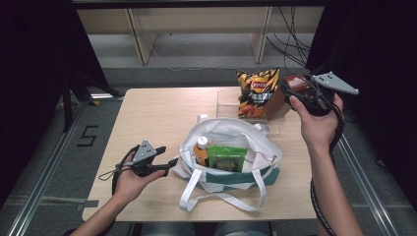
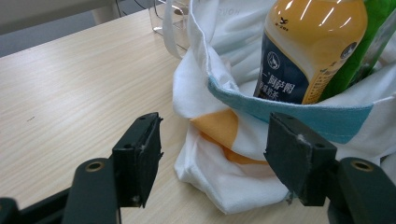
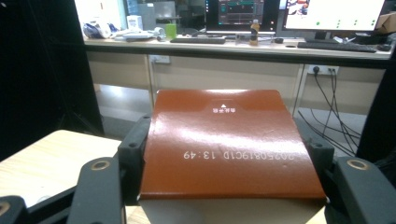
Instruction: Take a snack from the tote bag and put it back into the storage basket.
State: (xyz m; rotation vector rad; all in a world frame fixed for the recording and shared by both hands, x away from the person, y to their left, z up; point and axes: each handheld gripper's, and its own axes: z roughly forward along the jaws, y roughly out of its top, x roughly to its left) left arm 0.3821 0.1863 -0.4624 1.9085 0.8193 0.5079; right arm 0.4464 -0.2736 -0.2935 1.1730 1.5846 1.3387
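A white tote bag (image 1: 231, 162) with teal and orange patches stands open at the middle of the table (image 1: 147, 118). Inside it are an orange drink bottle (image 1: 200, 149) and a green packet (image 1: 226, 157). My left gripper (image 1: 169, 163) is open just left of the bag, its jaws facing the bag's corner (image 2: 219, 154); the bottle (image 2: 308, 46) rises behind. My right gripper (image 1: 295, 91) is lifted above the table's far right, shut on a reddish-brown box (image 1: 281, 101). The box (image 3: 224, 140) fills the gap between its jaws.
A yellow chip bag (image 1: 255, 93) stands upright in a clear plastic container (image 1: 227, 103) at the back of the table. The tote's straps (image 1: 221, 199) trail toward the front edge. Desks with monitors (image 3: 327, 14) stand beyond the table.
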